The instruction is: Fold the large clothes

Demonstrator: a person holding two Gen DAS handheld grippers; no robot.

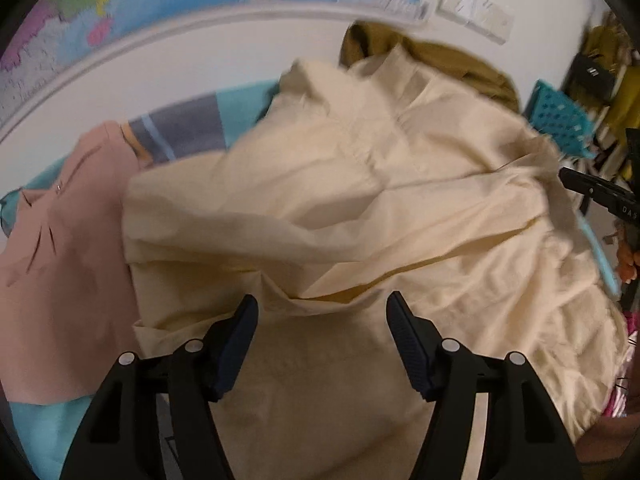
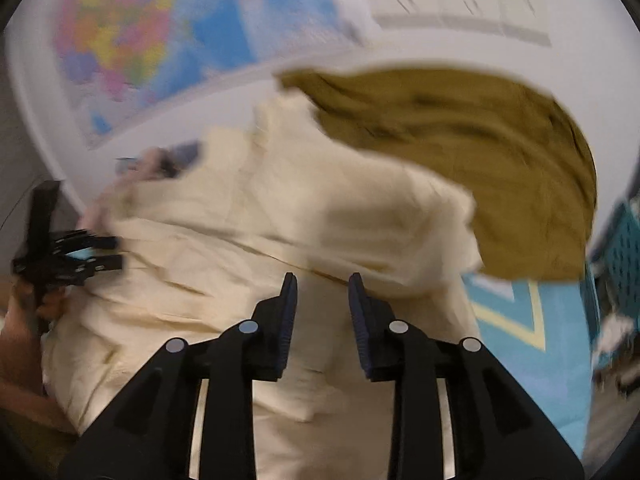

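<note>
A large cream garment (image 1: 360, 200) lies rumpled in folds over the surface and fills the middle of both views (image 2: 280, 220). My left gripper (image 1: 323, 302) hovers over its near part, jaws wide open with nothing between the pads. My right gripper (image 2: 322, 280) is over a raised fold of the same garment, jaws apart by a narrow gap, and no cloth is pinched. In the left wrist view the right gripper (image 1: 592, 188) shows at the garment's right edge. The left gripper (image 2: 100, 252) appears at the far left of the right wrist view.
An olive-brown garment (image 2: 480, 152) is heaped behind the cream one, and a pink garment (image 1: 60, 280) lies to its left. A teal patterned cover (image 2: 520, 340) is underneath. A blue perforated basket (image 1: 560, 120) stands at the right. A wall with a map (image 1: 160, 0) is close behind.
</note>
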